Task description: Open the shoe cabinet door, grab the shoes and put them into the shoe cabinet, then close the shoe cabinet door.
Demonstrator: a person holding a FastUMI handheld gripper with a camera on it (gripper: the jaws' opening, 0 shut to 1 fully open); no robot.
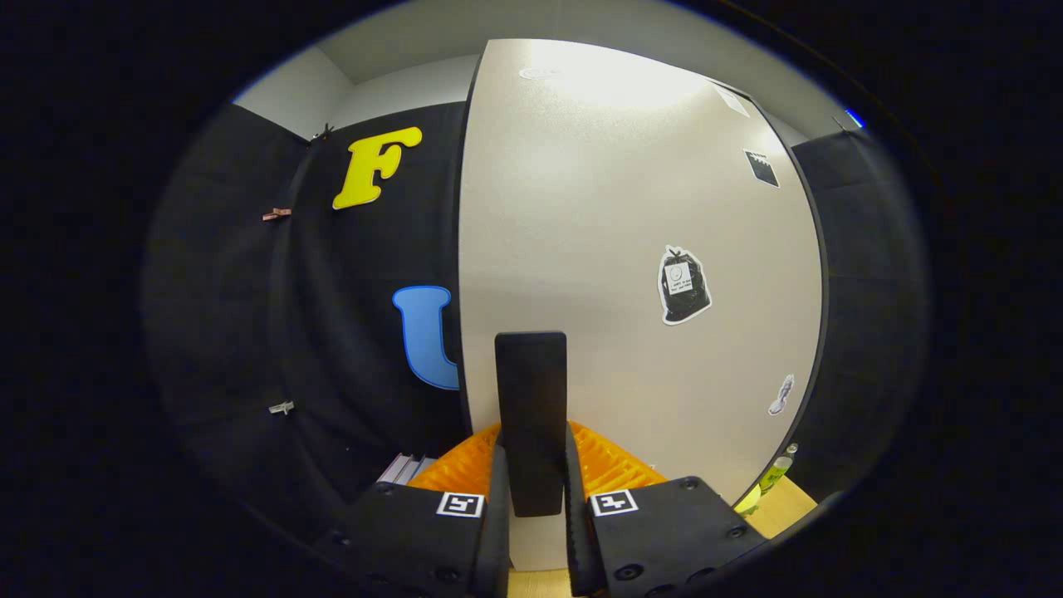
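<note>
One shoe cabinet door (614,249), a pale speckled panel with a dark edge, stands upright just ahead of the gripper (531,498). One dark, flat, upright door handle (531,415) rises from between the two fingers (497,531). The fingers are drawn close together, one against each side of the handle's lower end, so both appear to press on it.

Counted on the door, taking the handle as the landmark:
- one sticker shaped like a tied black rubbish bag (683,285), up and to the right of the handle, with a small white label whose writing is too small to read;
- one small dark square sticker (761,168) higher and further right, near the door's far edge;
- one small pale figure sticker (781,394) to the right of the handle, close to the door's right edge;
- one faint pale mark (538,73) high above the handle, near the door's top.

Behind the handle's base, on both sides of it, one orange ribbed object (610,465) shows; what it is cannot be told. Below the fingers lies a strip of light wooden surface (785,507). One yellow-green bottle (776,472) stands to the lower right of the handle, by the door's right edge. Two small clips (276,214) hang on the black cloth wall (249,332) left of the handle.
</note>
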